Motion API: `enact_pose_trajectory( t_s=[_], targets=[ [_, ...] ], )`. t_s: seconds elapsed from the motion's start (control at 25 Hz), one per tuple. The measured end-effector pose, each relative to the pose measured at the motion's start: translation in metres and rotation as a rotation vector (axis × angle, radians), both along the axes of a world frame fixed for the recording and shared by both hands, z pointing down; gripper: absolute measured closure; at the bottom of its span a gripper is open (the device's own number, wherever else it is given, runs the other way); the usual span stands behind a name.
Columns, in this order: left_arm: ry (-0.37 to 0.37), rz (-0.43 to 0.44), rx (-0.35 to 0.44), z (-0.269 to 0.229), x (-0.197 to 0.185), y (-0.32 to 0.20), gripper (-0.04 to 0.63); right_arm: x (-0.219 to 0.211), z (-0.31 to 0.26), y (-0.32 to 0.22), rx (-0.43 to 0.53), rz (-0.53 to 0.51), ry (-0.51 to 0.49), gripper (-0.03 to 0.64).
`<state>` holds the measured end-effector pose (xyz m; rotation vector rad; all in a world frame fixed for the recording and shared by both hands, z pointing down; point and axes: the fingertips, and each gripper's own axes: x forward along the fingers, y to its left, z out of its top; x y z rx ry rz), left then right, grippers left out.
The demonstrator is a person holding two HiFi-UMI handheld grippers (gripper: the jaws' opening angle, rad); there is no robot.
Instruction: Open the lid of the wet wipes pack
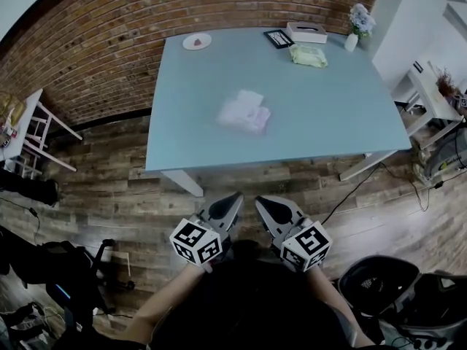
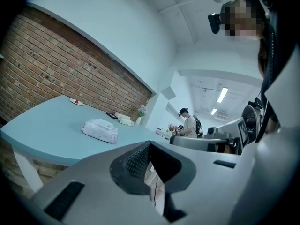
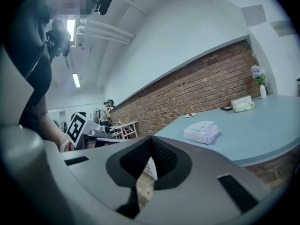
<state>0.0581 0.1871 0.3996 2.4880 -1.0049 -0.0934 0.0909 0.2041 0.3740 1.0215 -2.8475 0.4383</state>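
Jaws of the left tool (image 1: 230, 203) meet at the tips with nothing between them, and the right tool (image 1: 265, 204) is likewise closed and empty. Both hang over the wooden floor (image 1: 109, 188), short of the worktop (image 1: 343, 122) and well apart from the wet wipes pack (image 1: 244, 113) lying near its middle. Along the far edge sit a small plate (image 1: 197, 41), a tissue box (image 1: 306, 32) and a green pack (image 1: 309, 55).
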Motion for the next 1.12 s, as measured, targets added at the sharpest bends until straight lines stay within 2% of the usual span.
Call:
enact_pose_trajectory(
  t_s=[0.24,0.6,0.76,1.12],
  targets=[
    [-0.001,-0.015,-0.018,0.004,-0.009,0.007,0.584,-0.008,0.002,0.005,-0.005,-0.009,-0.007,0.598],
    [-0.006,-0.053,-0.08,0.014,-0.024,0.022,0.584,-0.017,0.013,0.018,-0.107,-0.023,-0.016,0.598],
    [-0.007,-0.07,-0.104,0.021,-0.034,0.028,0.584,-0.022,0.019,0.023,-0.116,-0.016,-0.041,0.598],
    [0.02,-0.068,-0.158,0.037,-0.038,0.032,0.584,-0.022,0.038,0.024,-0.162,-0.004,-0.013,0.598]
  ],
)
